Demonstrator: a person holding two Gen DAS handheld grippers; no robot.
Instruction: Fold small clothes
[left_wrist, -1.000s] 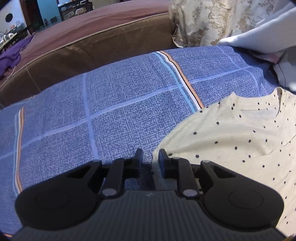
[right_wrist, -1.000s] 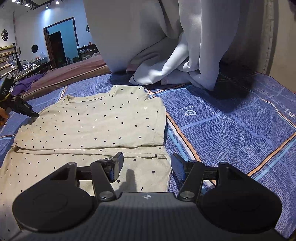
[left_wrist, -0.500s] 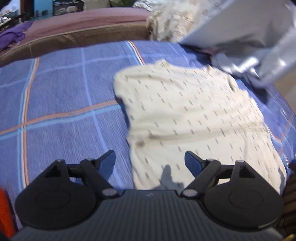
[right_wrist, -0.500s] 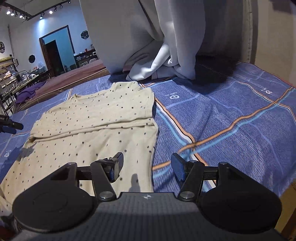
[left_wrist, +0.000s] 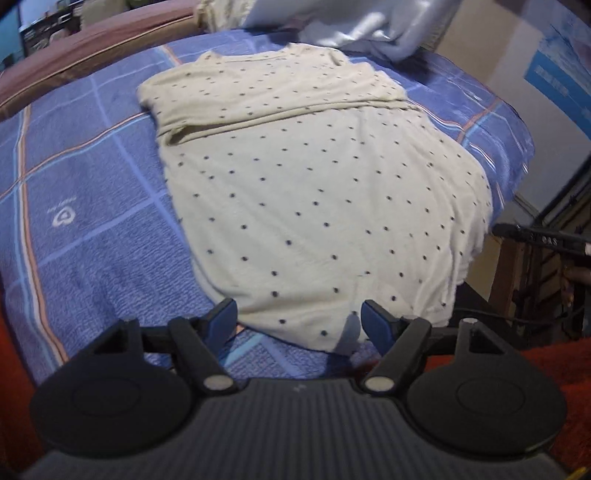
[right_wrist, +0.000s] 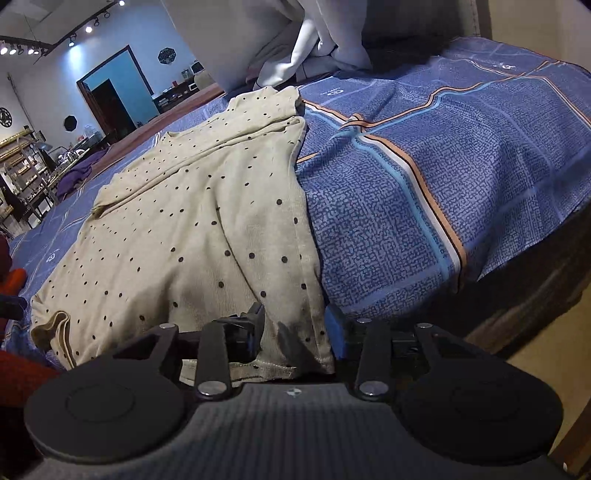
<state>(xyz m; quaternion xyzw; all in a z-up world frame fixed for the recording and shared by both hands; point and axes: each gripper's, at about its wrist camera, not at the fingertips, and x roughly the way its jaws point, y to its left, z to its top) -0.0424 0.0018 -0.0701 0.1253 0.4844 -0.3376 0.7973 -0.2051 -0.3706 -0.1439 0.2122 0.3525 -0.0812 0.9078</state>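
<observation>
The spotted shirt lies flat on the blue bed cover, its top part folded. The left gripper is wide apart above the near hem. The right gripper is apart around the near right corner. Next, both should pinch the hem and fold it far. No boxes or baskets show.

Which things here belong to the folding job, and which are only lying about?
Belong to the job:
dotted cream shirt
left claw, open
right claw, open around the shirt's hem

Only lying about:
blue patterned bedsheet
white cloth pile
purple cloth
</observation>
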